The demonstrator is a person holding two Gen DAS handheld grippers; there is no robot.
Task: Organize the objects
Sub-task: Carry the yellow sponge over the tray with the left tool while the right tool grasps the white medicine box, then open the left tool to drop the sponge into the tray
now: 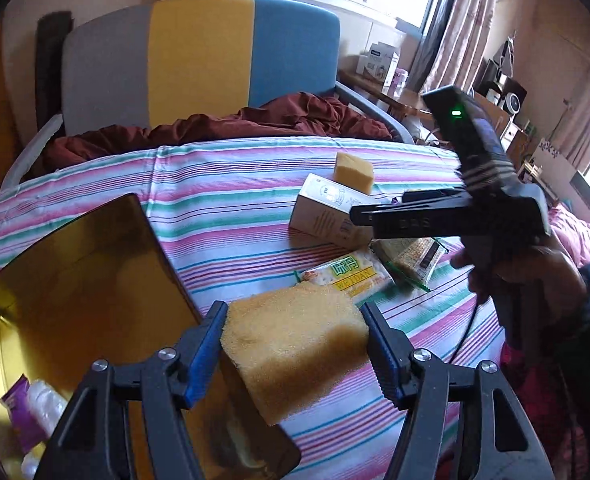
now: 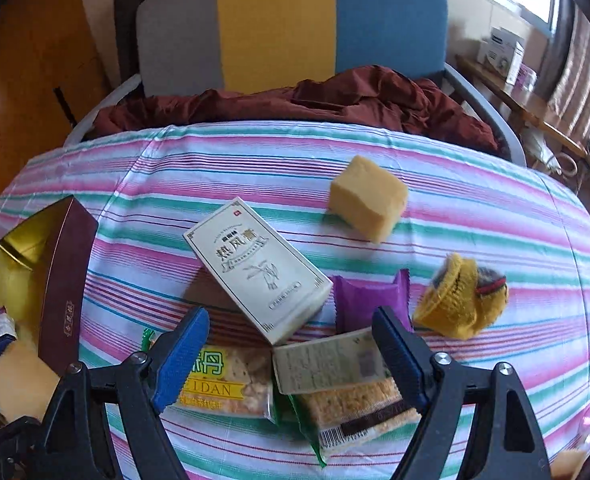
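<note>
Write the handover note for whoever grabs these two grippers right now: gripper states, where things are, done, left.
Left gripper: shut on a yellow sponge, held at the rim of the gold-lined box, not yet dropped in.
Right gripper: open, empty, hovering over the snack packets.
Done: the box holds a purple packet and a white wrapped item.
Left on the striped tablecloth: second sponge, white carton, purple wrapper, yellow knitted item, cracker pack, rice-bar pack.
Next, probably: release the sponge into the box, then pick up the packets.
</note>
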